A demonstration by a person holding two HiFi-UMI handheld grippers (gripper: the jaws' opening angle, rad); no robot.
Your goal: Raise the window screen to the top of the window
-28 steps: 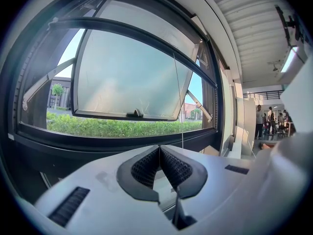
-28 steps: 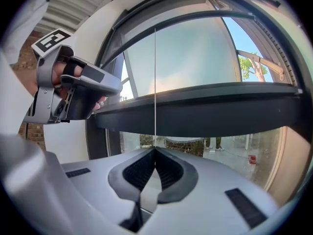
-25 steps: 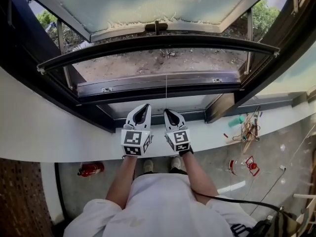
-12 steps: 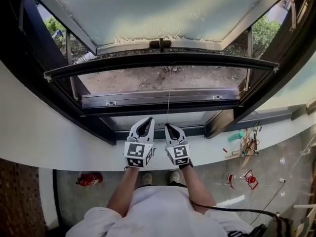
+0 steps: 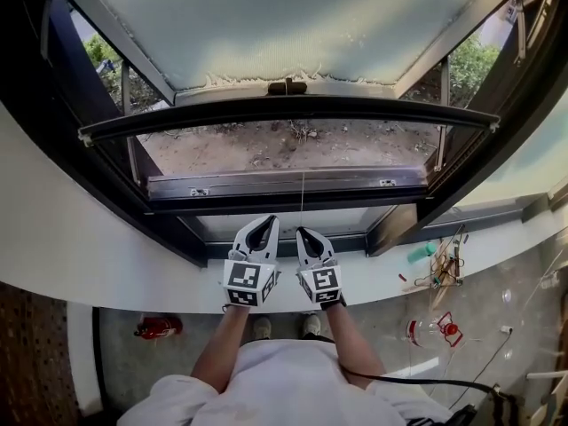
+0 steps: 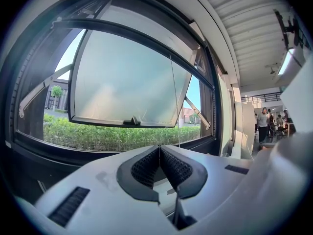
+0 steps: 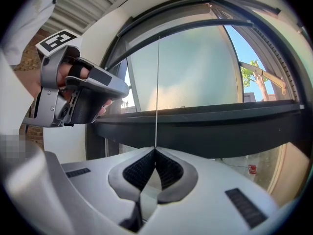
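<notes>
Vertically, the thin pull cord (image 7: pixel 157 92) stands pinched in the right tongs (image 7: pixel 155 150).

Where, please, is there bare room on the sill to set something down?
The sill is bare left of the left hand-held gripper, and from the right hand-held gripper to the tool clutter. Crowded in the middle: both grippers and the cord the right one pinches.

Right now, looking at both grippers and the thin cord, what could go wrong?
1. The right gripper pinches the thin cord at its very tips only, so it could slip free.
2. The left gripper is shut beside the cord, holding nothing, so there is no backup grip.
</notes>
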